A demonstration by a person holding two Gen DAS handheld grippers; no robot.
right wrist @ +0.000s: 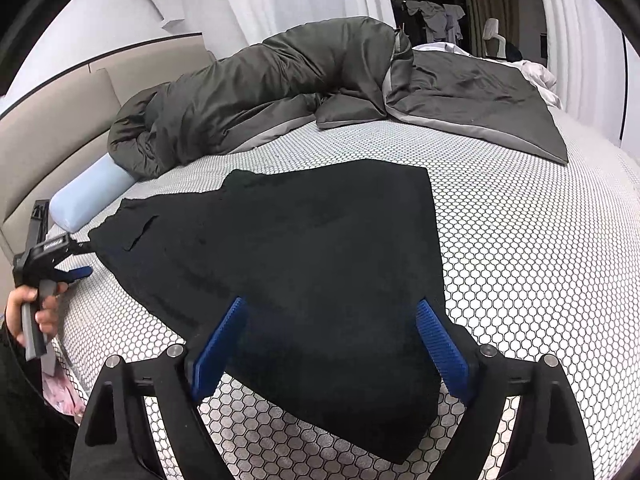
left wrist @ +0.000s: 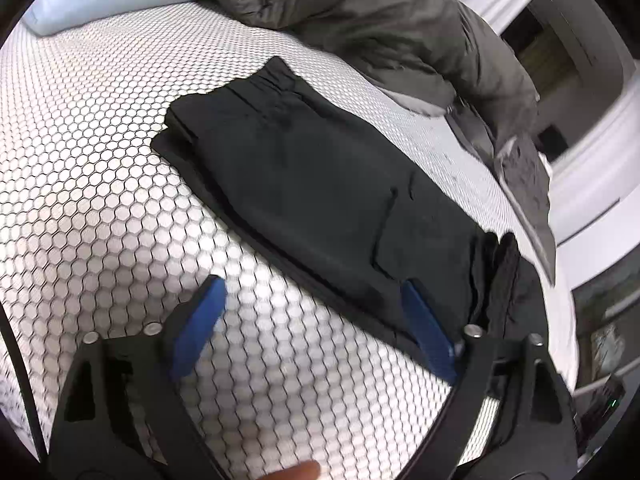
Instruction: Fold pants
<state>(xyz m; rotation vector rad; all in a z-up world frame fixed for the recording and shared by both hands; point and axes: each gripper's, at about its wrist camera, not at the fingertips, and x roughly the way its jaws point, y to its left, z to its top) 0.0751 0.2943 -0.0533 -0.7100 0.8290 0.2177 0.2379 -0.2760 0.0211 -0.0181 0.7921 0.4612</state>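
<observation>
Black pants (right wrist: 304,264) lay folded on the bed (right wrist: 540,240), near edge cut off.
Left hand-held gripper (left wrist: 316,312) blurred, jaws apart at 9 o'clock; right hand-held gripper (right wrist: 332,340) spread, gripping nothing.

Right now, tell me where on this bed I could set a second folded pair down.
Bare honeycomb sheet lies open to the right of the black pants, running up to the grey duvet. A narrower strip lies between the pants' far edge and the duvet. The side by the blue bolster is crowded: the left claw hangs open at the pants' edge.
</observation>
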